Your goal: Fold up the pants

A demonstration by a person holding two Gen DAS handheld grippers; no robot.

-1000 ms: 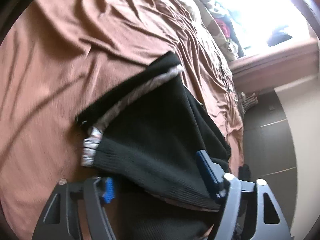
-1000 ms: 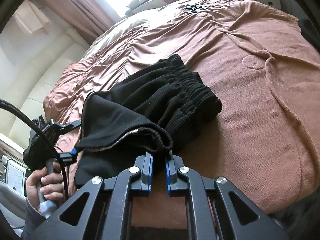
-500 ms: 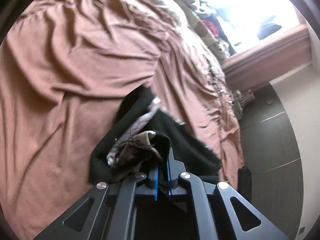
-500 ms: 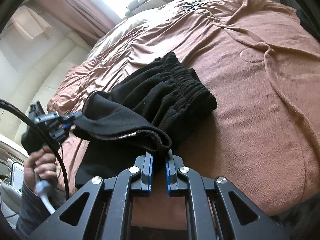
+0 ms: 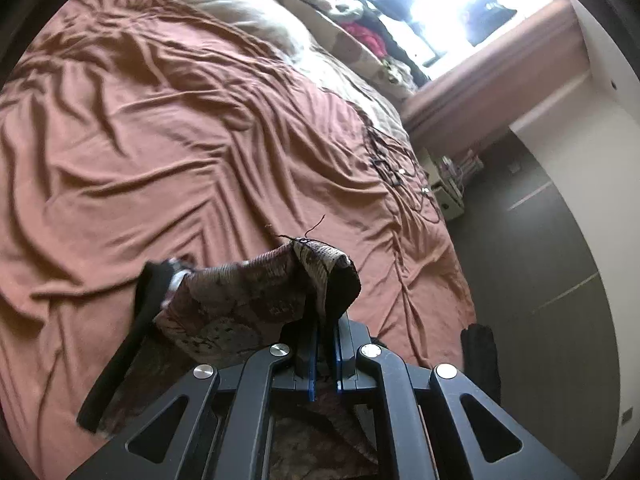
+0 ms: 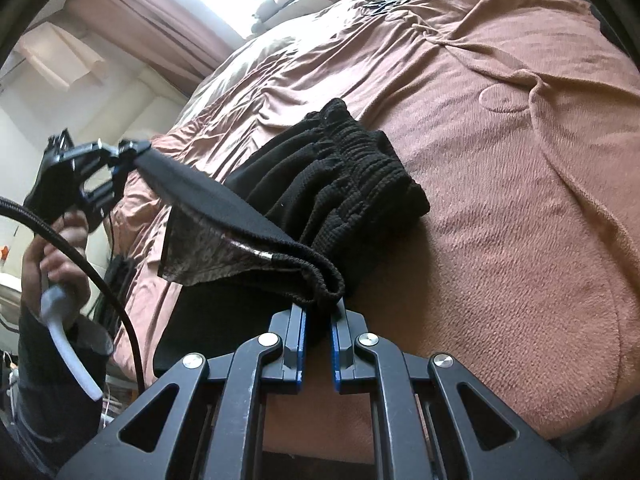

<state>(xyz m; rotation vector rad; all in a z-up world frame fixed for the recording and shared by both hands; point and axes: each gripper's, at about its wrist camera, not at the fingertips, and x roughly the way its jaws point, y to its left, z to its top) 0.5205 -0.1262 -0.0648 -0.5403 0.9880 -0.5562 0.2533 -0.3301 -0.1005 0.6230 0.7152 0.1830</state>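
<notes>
Across the middle of the right wrist view, the black pants (image 6: 340, 184) are lying bunched on the brown bedspread (image 6: 520, 200), with the ribbed waistband heaped toward the upper centre of the frame. At the lower centre, the right gripper (image 6: 319, 320) is pinching a rolled black hem between its nearly closed jaws, close to the bed. At the upper left of the same view, the left gripper (image 6: 132, 152) is clamping the other corner of that edge and holding it off the bed, so the cloth is stretching as a taut flap between the two claws, its paler patterned inside showing underneath. A hand (image 6: 56, 248) is gripping the handle below it.

Low in the centre of the left wrist view, the left gripper (image 5: 326, 336) is squeezing a fold of that fabric, patterned lining outward, with bare rumpled bedspread (image 5: 160, 140) filling the frame beyond.

Judging by this, the fold is midway: one end of the garment is being raised by two corners to be laid over the rest. The next move probably calls for carrying both corners together toward the waistband, keeping the edge tight and level, then lowering it squarely before either claw is letting go.
</notes>
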